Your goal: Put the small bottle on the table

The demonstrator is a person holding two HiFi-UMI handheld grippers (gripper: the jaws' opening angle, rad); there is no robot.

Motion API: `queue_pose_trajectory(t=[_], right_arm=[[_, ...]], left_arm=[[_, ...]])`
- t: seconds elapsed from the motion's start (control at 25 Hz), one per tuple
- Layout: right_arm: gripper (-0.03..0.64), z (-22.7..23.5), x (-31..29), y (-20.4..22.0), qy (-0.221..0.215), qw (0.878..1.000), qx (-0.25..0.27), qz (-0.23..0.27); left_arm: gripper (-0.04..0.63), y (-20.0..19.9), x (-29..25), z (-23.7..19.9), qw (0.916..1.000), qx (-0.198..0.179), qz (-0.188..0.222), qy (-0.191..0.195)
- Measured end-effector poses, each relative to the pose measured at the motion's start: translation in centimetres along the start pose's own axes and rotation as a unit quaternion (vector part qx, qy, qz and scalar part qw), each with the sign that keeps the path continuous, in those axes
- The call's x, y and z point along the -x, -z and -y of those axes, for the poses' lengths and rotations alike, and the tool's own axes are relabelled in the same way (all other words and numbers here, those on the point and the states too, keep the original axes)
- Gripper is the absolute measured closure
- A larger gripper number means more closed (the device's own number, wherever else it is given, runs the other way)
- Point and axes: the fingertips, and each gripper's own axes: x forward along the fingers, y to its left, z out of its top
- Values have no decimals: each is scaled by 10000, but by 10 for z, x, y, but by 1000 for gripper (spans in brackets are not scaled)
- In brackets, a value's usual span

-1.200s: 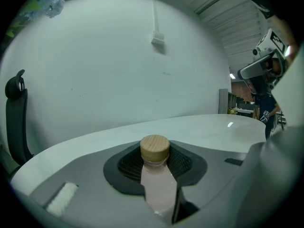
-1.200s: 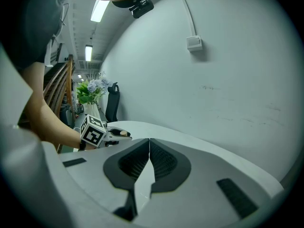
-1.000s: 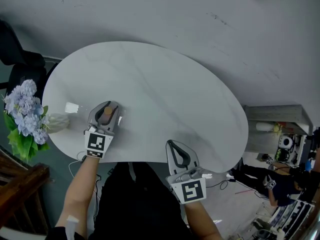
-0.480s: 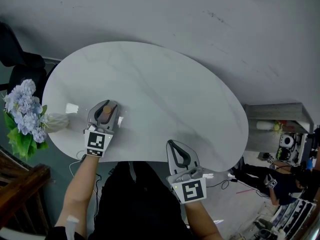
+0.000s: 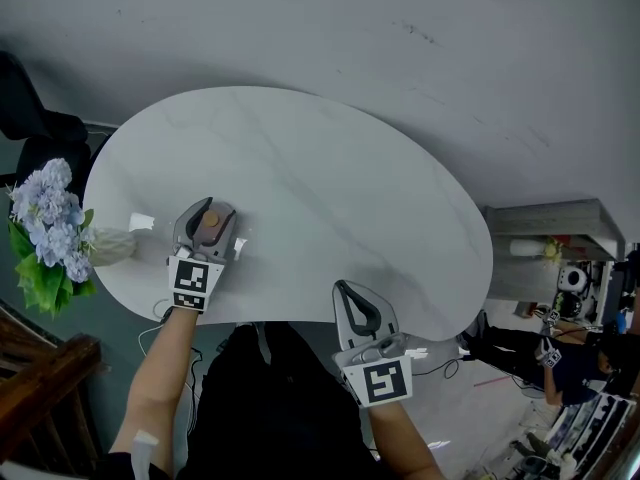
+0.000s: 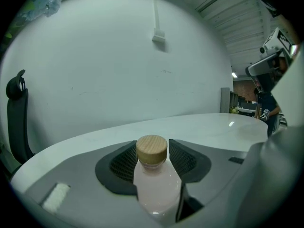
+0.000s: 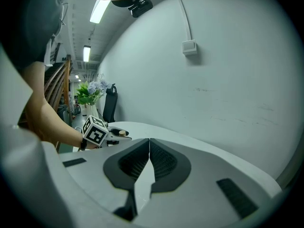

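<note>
Left gripper (image 5: pixel 206 212) has barely shifted since a second ago, but its jaws are opening now, with the bottle (image 6: pixel 156 186) upright between them on the table (image 5: pixel 330 178) near its left edge; right gripper (image 5: pixel 350 298) is pressed together, empty; risk imo: backing out crooked, so a pad clips the bottle and tips it.

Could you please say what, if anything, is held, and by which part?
Nothing firmly: the left gripper is opening its jaws around the bottle, beside its body below the cap. The right gripper is shut, empty.
</note>
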Motion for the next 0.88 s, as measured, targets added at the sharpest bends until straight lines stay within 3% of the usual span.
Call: queue_pose_trajectory(t=[0.24, 0.52, 0.88], right_arm=[[611, -3, 8, -1, 39, 10000, 37, 69], [611, -7, 19, -5, 92, 9999, 44, 133], [611, -20, 23, -13, -4, 9995, 157, 271]], left_arm=[[365, -7, 0, 2, 10000, -77, 44, 28], [357, -10, 8, -2, 9998, 163, 75, 14], [350, -16, 19, 0, 9998, 157, 52, 101]])
